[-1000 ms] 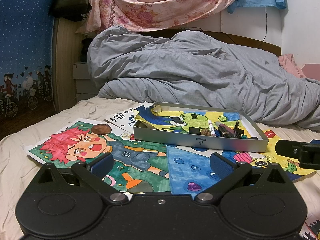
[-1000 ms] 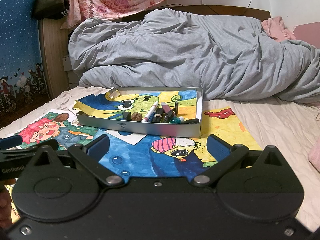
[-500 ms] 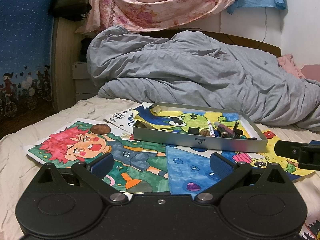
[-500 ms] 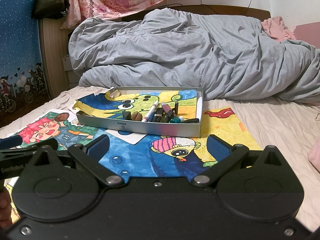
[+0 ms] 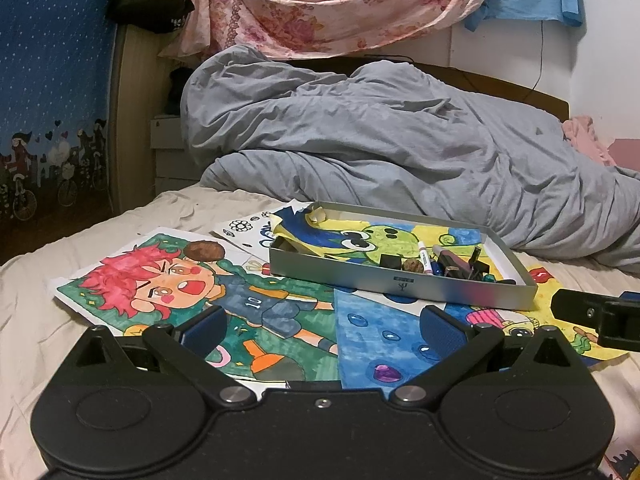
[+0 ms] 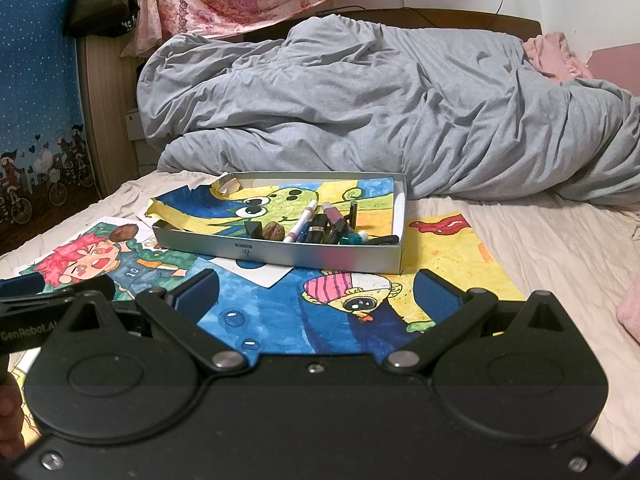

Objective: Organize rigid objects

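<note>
Silver tin tray (image 6: 320, 258), at frame centre, already holds the marker (image 6: 301, 222), walnut (image 6: 273, 229) and other small items, while left gripper (image 5: 320, 326) and right gripper (image 6: 316, 294) hover wide and empty, suggesting near completion.

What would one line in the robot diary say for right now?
left gripper: open, empty | right gripper: open, empty | silver tray: on drawings, holds marker, walnut

The bed (image 6: 540, 240) (cream sheet, wrinkled) carries coloured drawings (image 6: 448, 248), a crumpled grey duvet (image 6: 400, 112) behind them.
</note>
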Motion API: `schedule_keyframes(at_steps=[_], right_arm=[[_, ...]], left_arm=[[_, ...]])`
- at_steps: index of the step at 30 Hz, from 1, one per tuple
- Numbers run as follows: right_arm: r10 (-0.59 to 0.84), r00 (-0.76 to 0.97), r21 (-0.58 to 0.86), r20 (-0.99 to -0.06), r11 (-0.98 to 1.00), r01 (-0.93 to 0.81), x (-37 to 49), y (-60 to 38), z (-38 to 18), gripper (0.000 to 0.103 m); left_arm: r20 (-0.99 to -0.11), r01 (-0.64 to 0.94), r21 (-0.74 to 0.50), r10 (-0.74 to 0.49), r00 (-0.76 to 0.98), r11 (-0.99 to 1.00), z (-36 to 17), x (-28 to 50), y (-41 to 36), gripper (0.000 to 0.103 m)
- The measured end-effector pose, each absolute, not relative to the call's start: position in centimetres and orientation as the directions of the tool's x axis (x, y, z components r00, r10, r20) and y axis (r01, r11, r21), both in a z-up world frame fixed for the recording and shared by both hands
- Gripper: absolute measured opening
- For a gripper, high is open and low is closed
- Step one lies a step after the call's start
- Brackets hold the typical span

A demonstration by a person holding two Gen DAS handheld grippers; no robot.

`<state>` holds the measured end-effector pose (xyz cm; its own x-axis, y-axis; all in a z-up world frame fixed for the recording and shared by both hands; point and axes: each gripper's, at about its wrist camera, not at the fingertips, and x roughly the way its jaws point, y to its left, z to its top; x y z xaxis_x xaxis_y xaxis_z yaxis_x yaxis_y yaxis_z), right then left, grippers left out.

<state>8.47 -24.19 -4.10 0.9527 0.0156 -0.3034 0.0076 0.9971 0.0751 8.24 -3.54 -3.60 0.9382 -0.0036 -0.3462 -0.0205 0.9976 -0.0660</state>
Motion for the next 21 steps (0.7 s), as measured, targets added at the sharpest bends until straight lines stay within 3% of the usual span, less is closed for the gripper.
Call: schedule_keyframes(at_steps=[21], right_arm=[[0.02,0.949,0.07,-0.315,0.998,0.002,8.64,-24.11,-4.37,0.102]], left_arm=[[-0.343,-0.048,-0.064,0.024,0.939,0.997,-3.27,8.32,-3.54,0.102]])
